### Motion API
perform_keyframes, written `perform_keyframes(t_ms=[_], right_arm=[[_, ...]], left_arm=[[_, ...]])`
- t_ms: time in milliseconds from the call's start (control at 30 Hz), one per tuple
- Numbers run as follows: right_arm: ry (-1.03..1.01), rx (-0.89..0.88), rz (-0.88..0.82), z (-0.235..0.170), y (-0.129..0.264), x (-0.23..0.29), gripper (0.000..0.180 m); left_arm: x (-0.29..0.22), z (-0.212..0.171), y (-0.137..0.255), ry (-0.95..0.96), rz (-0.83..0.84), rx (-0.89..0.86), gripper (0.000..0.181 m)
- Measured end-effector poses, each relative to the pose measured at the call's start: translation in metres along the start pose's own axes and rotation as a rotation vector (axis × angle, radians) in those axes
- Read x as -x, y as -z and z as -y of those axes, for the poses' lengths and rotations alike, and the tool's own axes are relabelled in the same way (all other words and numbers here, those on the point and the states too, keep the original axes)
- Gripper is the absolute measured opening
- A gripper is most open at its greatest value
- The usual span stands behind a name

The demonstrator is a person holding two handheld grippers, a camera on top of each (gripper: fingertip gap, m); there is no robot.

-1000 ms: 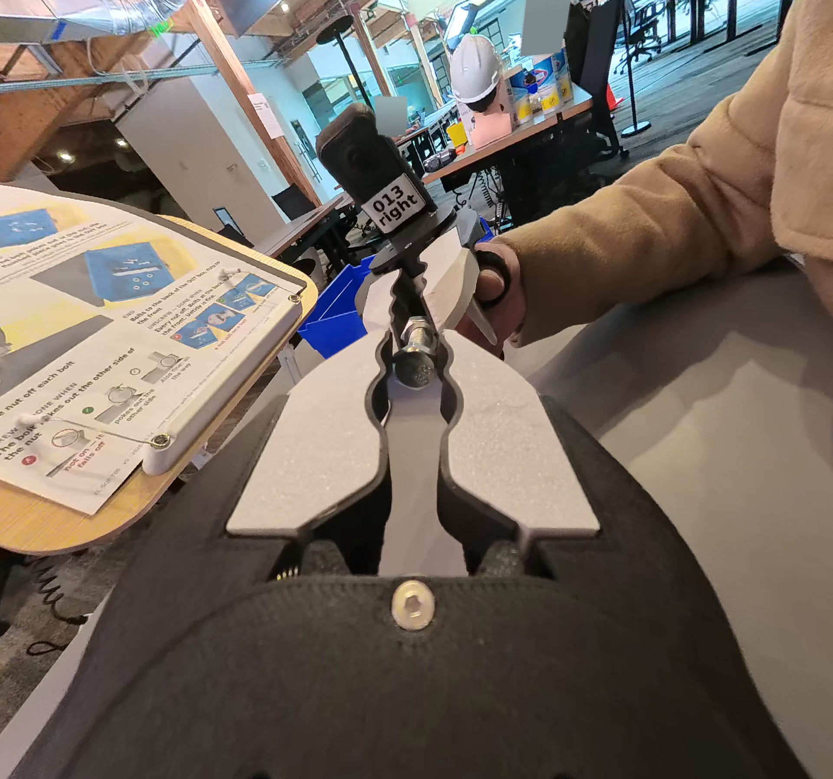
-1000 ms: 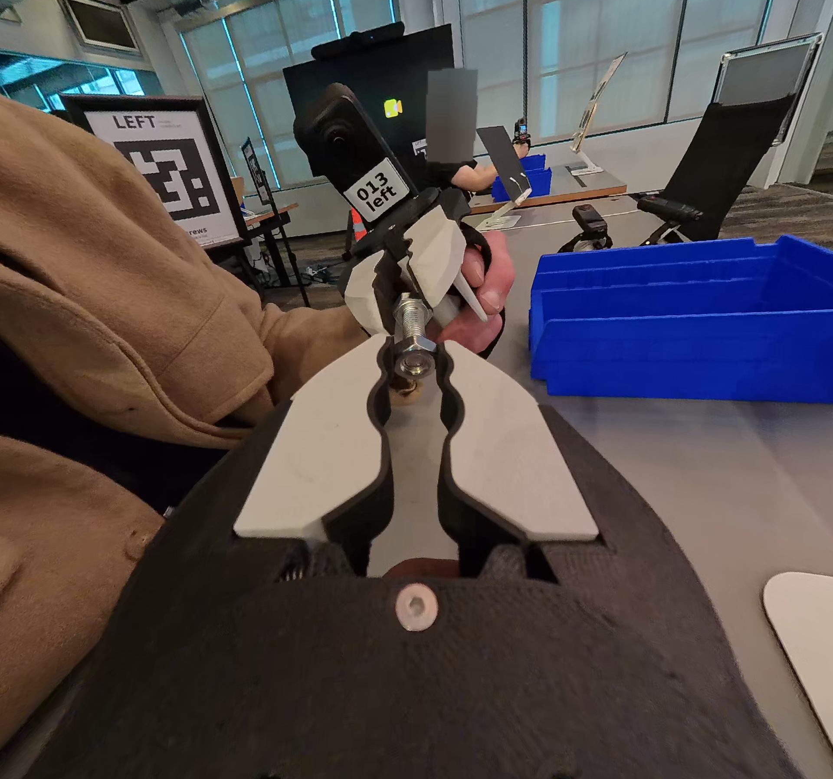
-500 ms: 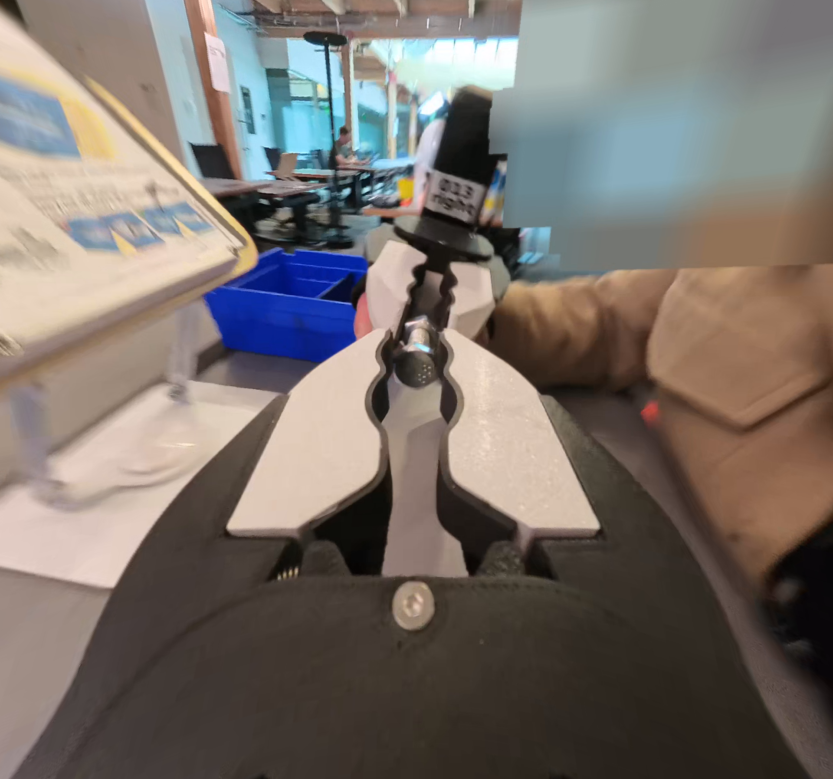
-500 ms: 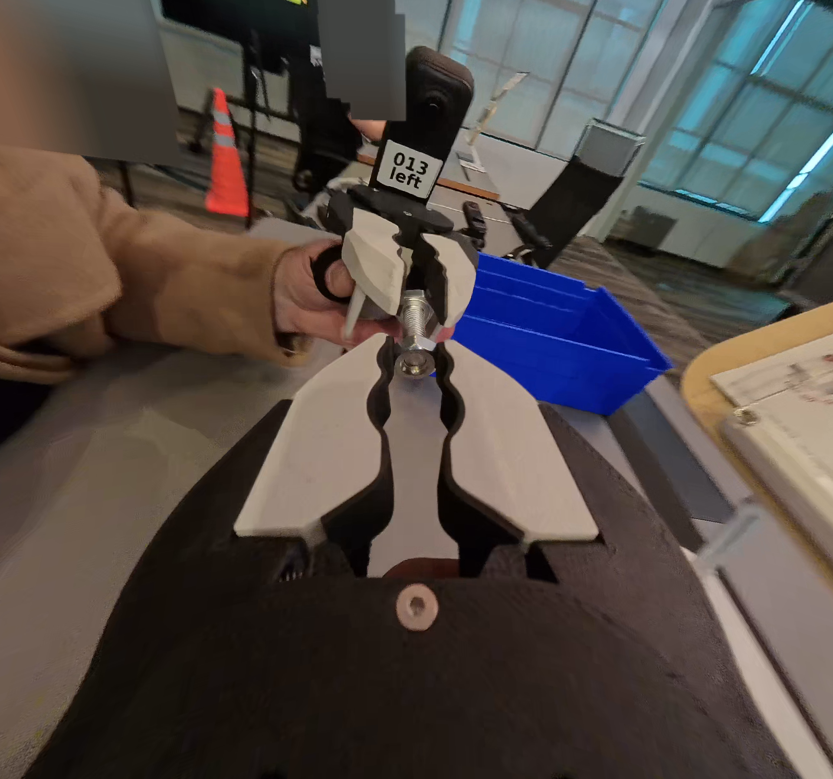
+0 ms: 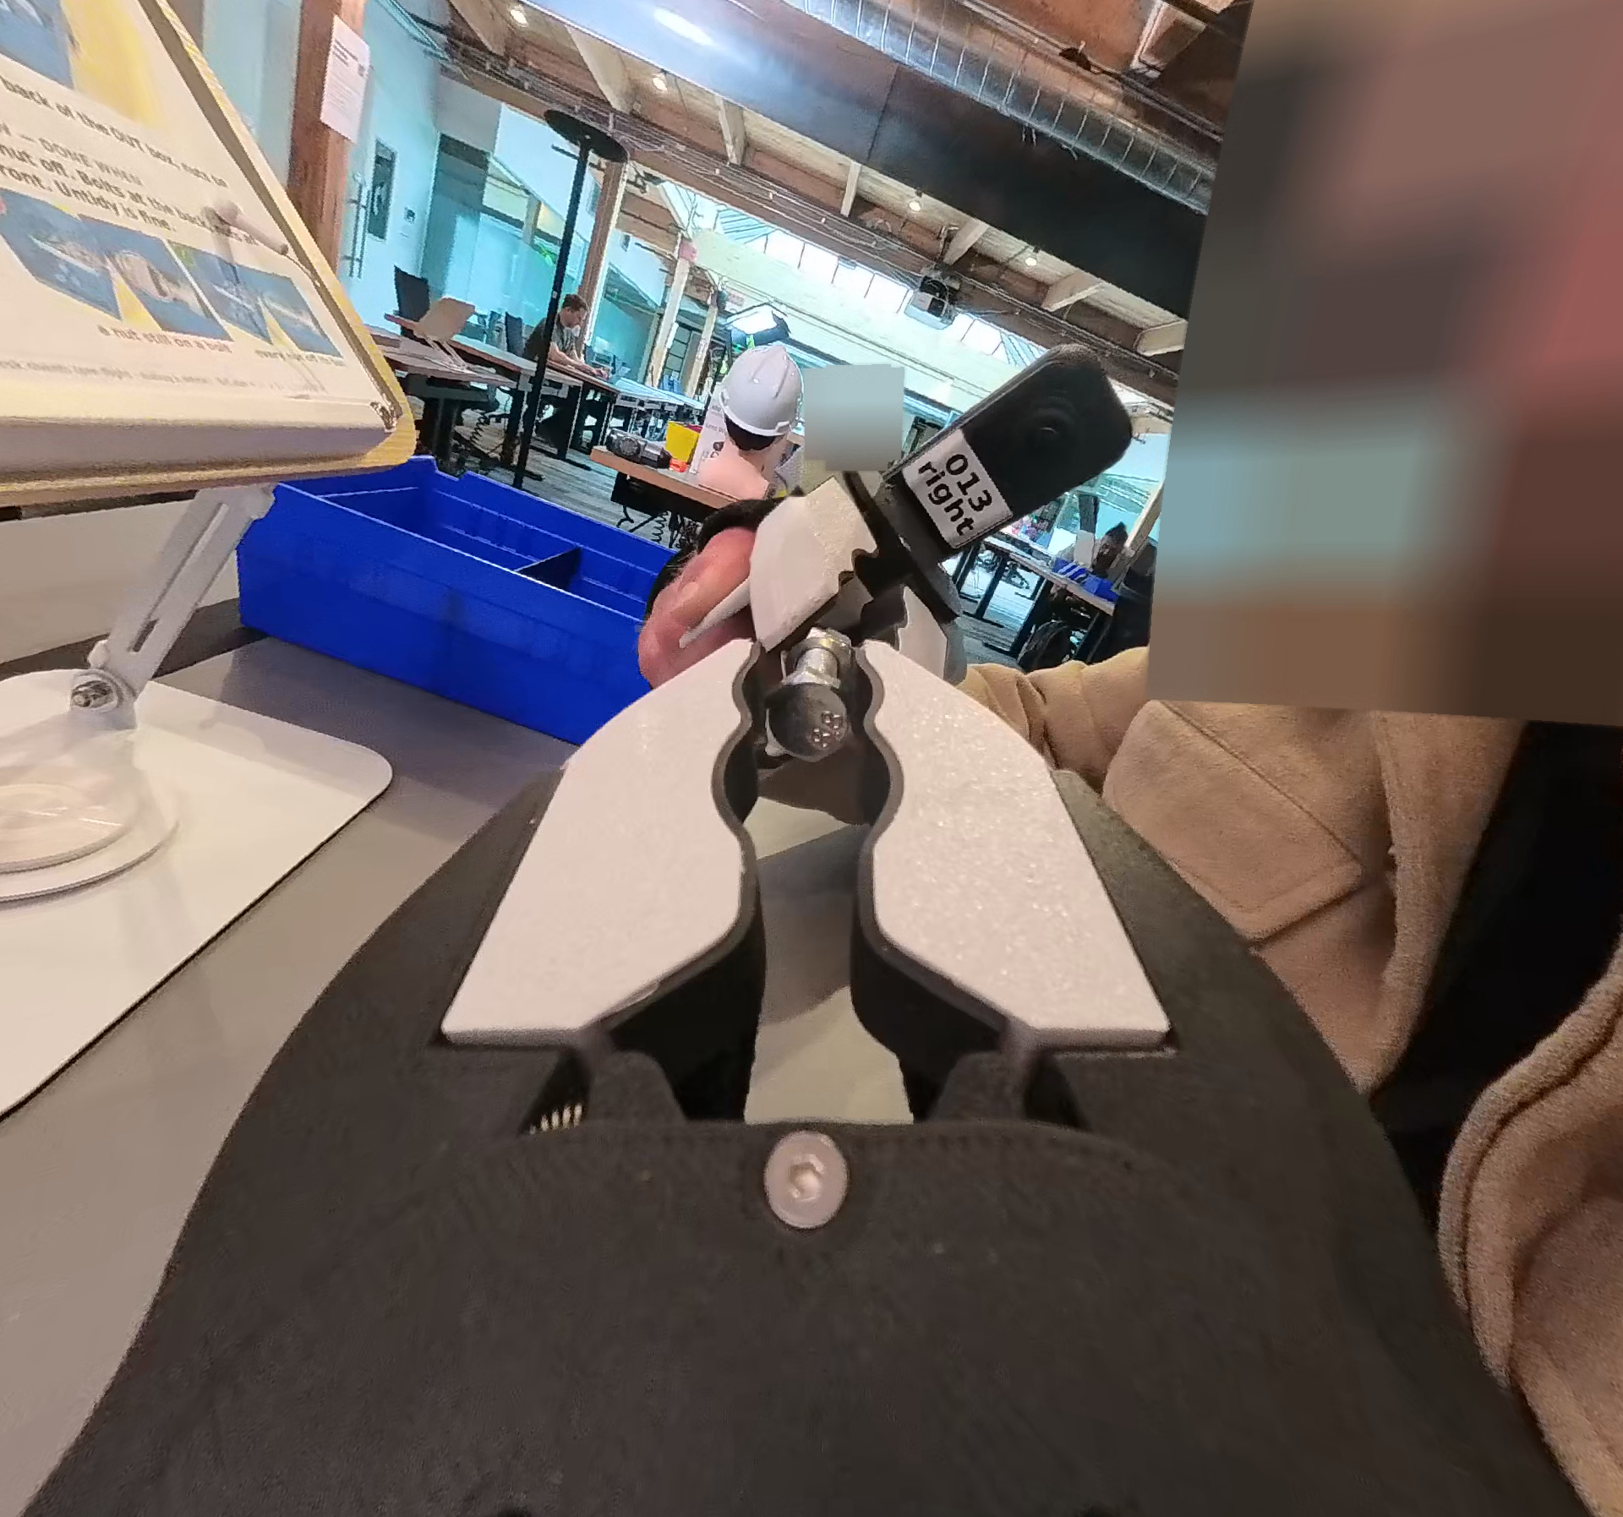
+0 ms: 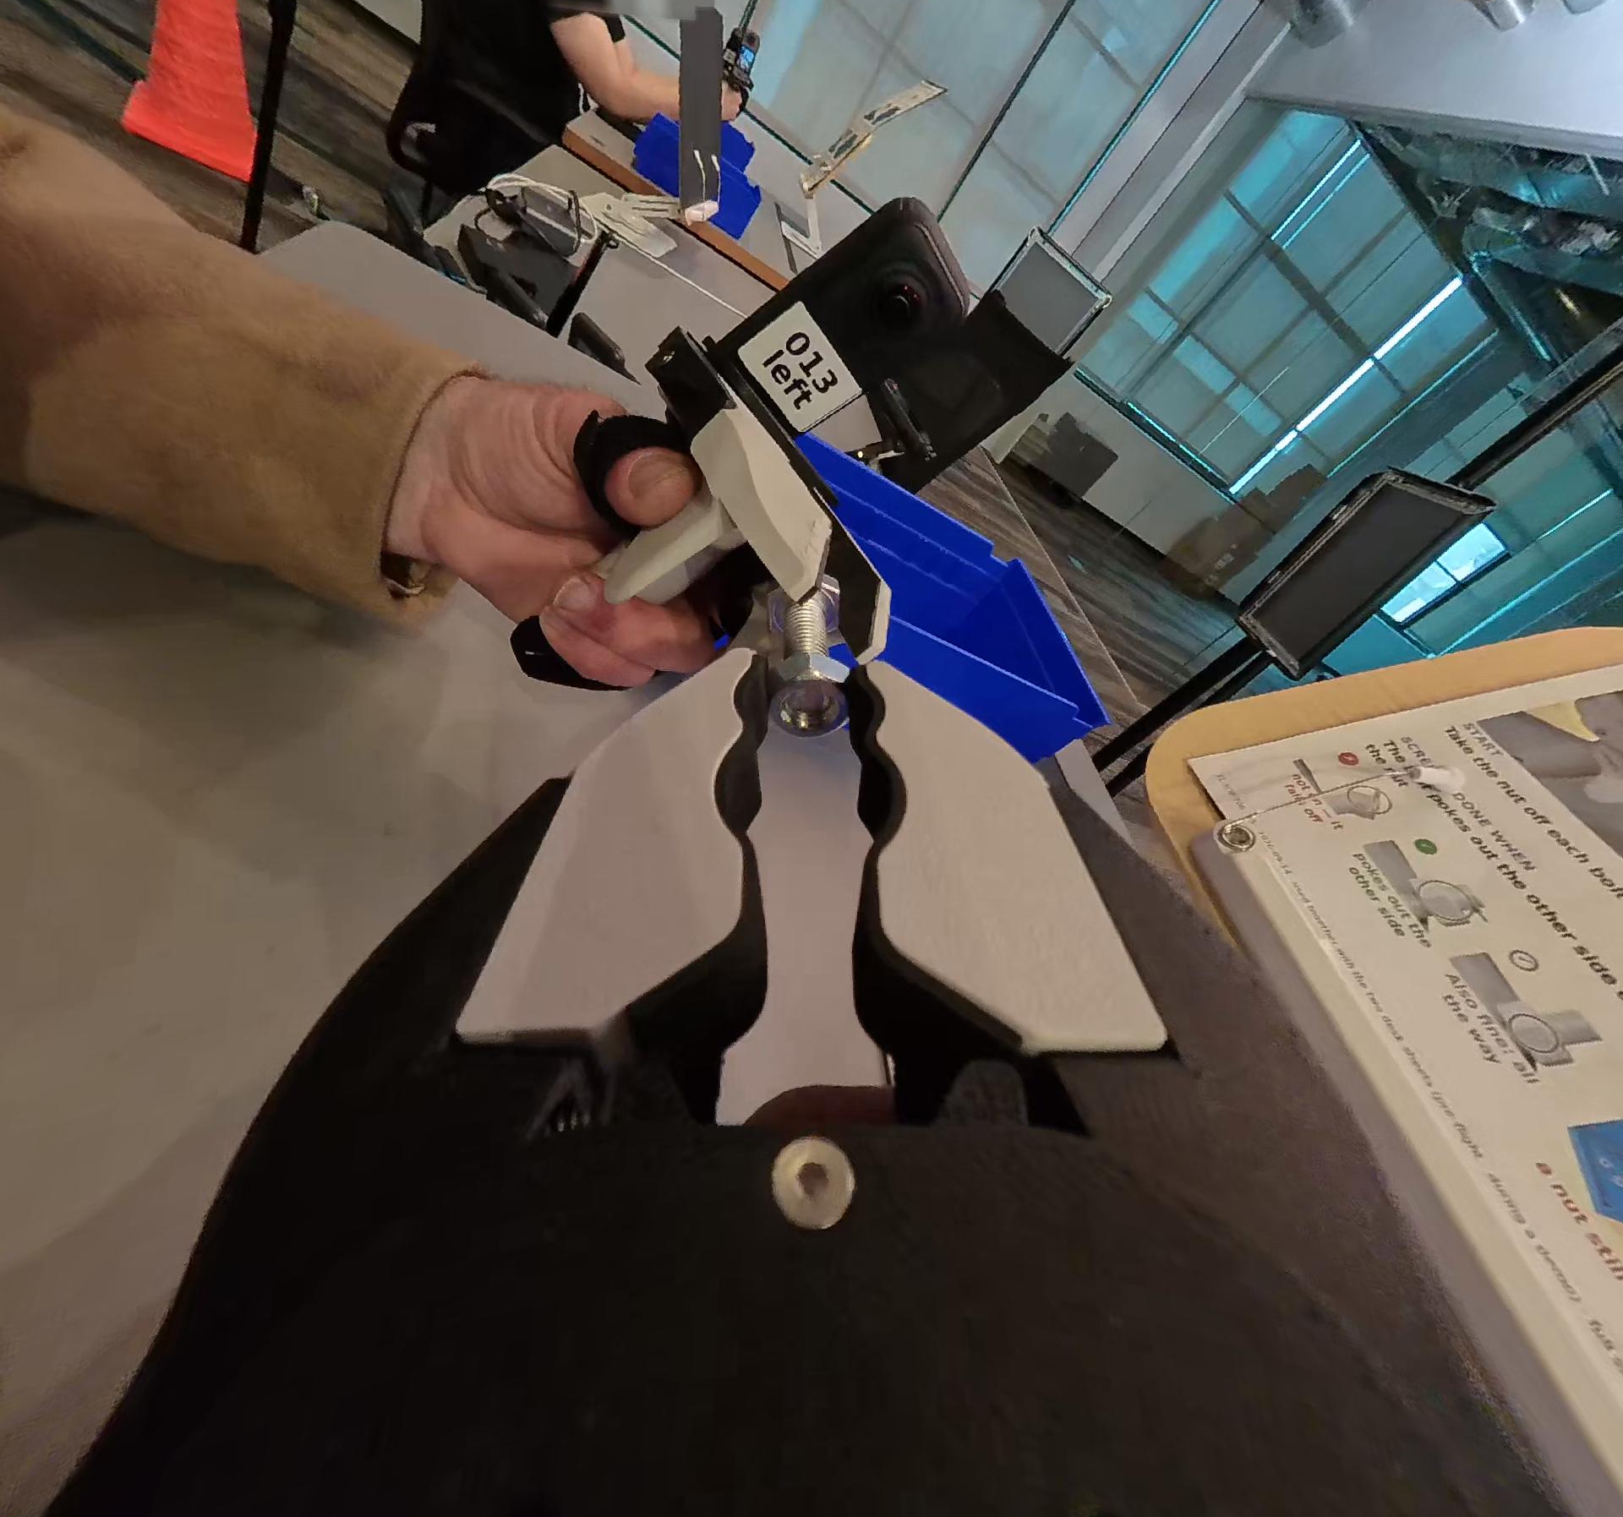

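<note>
Both views have swung since a second ago: the left wrist view, which then looked across the instruction board to a far desk, now looks lower over the counter (image 5: 290, 992), with the blue bin (image 5: 439, 588) on the far left, and the right wrist view has tipped so the bin and board slant across it. Left tongs (image 5: 812, 715) are nearly closed, pinching the head of the bolt (image 5: 812, 724) between their tips; right tongs (image 6: 804, 706) are likewise nearly closed, gripping the nut (image 6: 806, 671) threaded on the same bolt's shank. That places the bolt in the air above the counter, bridged between the two tools, near the person's chest and well short of the bin. Its long axis runs from one pair of tongs to the other, head toward the left tool, threaded end toward the right one, and in the left wrist view it tilts up and slightly right. I judge it to be steel: small but dense, rigid, not fragile, and smooth enough to slip or spin in the tips. Flats of the head and of the nut look like the surest holds; the threads would give poor purchase. Each tool is held by a hand (image 6: 527, 526) in a tan sleeve.
</note>
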State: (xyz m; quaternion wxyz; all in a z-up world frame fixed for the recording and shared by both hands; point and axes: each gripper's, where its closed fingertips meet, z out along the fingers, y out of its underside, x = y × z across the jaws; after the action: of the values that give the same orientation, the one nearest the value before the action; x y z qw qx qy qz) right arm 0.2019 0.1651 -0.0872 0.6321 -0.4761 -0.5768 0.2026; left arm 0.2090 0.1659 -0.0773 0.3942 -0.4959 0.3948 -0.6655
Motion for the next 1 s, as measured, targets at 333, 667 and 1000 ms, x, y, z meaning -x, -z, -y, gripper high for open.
perform_keyframes(t_ms=[333,667,1000], right_arm=[[-0.054,-0.033,0.004,0.002,0.000,-0.001,0.018],[-0.303,-0.148,0.091,0.008,0.004,-0.005,0.018],[-0.609,-0.248,0.305,0.005,0.003,0.007,0.018]], left_arm=[[-0.002,0.006,0.000,-0.059,0.005,-0.028,0.023],[-0.001,-0.001,-0.003,-0.319,0.115,0.097,0.040],[-0.010,-0.006,-0.007,-0.596,0.184,0.172,0.032]])
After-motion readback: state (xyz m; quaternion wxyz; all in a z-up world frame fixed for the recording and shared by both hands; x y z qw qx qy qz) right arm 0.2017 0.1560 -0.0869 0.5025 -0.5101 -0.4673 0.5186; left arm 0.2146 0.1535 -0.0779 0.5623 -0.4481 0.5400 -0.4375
